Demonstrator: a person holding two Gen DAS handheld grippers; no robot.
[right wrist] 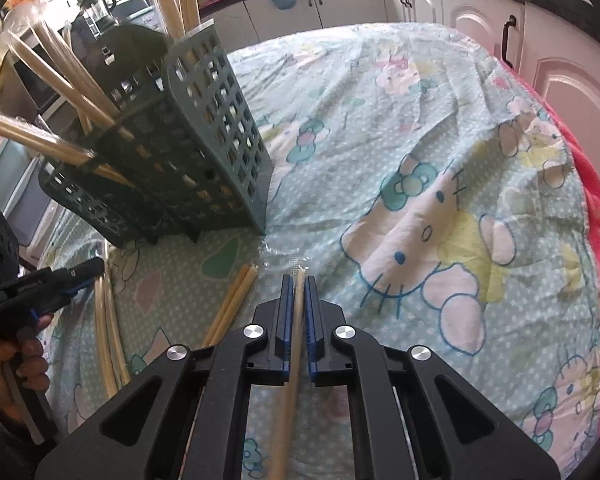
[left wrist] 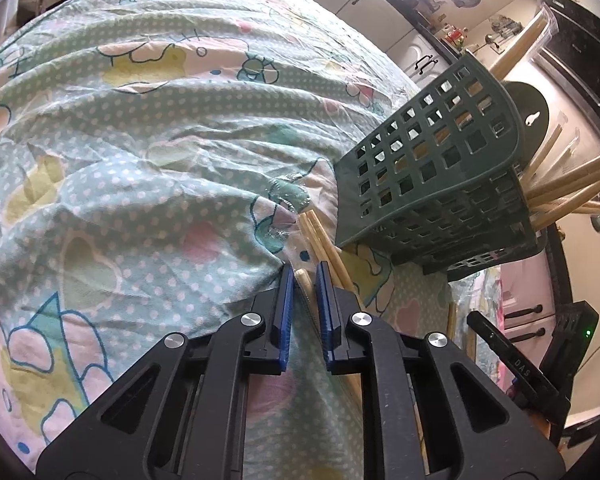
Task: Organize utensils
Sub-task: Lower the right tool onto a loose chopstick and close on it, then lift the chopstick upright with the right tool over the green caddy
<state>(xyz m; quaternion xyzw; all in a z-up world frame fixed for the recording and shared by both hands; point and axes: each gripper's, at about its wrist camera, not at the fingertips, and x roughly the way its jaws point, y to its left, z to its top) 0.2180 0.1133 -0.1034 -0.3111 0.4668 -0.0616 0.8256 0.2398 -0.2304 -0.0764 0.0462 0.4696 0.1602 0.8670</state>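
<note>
The worktop (right wrist: 380, 128) is draped in a wrinkled, pale green polka-dot cloth (left wrist: 140, 128) printed with cartoon cats, and a sheet of clear plastic lies over it. A bright pink fleece (right wrist: 596, 208) runs along its right edge. Behind stand white kitchen cabinets (right wrist: 460, 4) with dark handles under a black counter, and a blender (right wrist: 96, 6) sits off to the back left.

At the left of the worktop stands a dark green perforated utensil holder (right wrist: 204, 128), upright, with compartments stepped in height. Wrapped wooden chopsticks (right wrist: 56, 68) lean out of it, fanning towards the left, and a few more poke up from its tallest section.

On the cloth in front of the holder lie several loose chopstick pairs (right wrist: 232, 300), some in clear sleeves, one pair (right wrist: 106, 340) further left near the cloth's edge.

The left gripper (left wrist: 304, 276) has its blue fingers (left wrist: 286, 312) drawn narrow about the end of a wrapped chopstick pair (left wrist: 305, 284) lying just before the holder; whether the pads actually press on it I cannot tell. A hand (right wrist: 20, 360) holds its grip.

The right gripper (right wrist: 298, 280) is clamped on a single chopstick (right wrist: 290, 392), which runs lengthwise between its fingers (right wrist: 310, 328), tip pointing towards the holder.
</note>
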